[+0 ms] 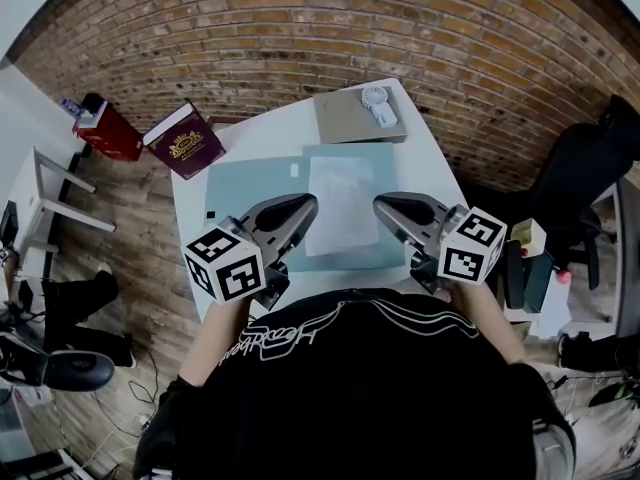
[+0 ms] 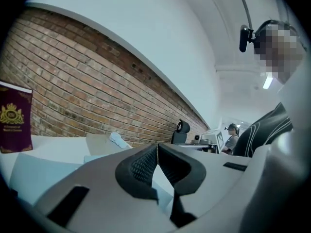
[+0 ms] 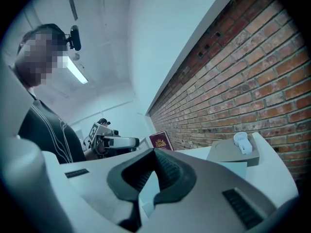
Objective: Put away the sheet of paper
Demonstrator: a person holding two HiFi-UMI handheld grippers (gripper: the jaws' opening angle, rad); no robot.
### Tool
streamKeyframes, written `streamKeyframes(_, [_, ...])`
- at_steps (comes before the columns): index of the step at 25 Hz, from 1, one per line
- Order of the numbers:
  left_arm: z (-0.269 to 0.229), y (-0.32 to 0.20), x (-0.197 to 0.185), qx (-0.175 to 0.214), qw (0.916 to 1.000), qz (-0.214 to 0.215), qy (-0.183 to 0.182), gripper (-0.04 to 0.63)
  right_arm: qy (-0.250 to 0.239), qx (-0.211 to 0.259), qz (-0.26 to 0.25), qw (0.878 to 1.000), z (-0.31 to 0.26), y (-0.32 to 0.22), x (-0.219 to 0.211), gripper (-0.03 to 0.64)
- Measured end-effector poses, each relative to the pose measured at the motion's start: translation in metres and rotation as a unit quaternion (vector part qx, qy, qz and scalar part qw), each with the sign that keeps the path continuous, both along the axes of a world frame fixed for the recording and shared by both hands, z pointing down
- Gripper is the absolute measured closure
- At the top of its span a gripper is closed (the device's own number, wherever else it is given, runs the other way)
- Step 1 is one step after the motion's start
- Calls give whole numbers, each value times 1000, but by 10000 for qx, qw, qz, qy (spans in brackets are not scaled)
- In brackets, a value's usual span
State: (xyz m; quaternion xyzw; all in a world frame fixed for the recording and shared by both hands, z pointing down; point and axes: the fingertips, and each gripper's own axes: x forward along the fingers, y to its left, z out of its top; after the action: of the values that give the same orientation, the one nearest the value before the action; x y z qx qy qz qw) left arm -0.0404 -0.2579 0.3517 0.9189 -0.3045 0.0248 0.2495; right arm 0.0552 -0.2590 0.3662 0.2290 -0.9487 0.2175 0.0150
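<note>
A white sheet of paper (image 1: 340,203) lies flat on a pale teal mat (image 1: 240,183) in the middle of the white table (image 1: 260,133). My left gripper (image 1: 308,204) hangs over the sheet's left edge, its tips pointing inward. In the left gripper view its jaws (image 2: 157,147) meet at the tips with nothing between them. My right gripper (image 1: 382,204) is over the sheet's right edge, mirrored toward the left one. Its jaws (image 3: 154,152) are also shut and empty. Whether either gripper touches the paper cannot be told.
A grey folder (image 1: 350,120) with a small white device (image 1: 380,106) on it lies at the table's far end. A maroon book (image 1: 185,140) overhangs the far left corner, with a red box (image 1: 105,130) beyond it. A black chair (image 1: 585,178) stands on the right.
</note>
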Motion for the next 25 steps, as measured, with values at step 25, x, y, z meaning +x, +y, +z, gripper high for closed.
streamKeyframes(25, [3, 6, 12, -2, 9999, 82, -92, 560, -156, 196, -36, 9997, -14, 9, -1, 614])
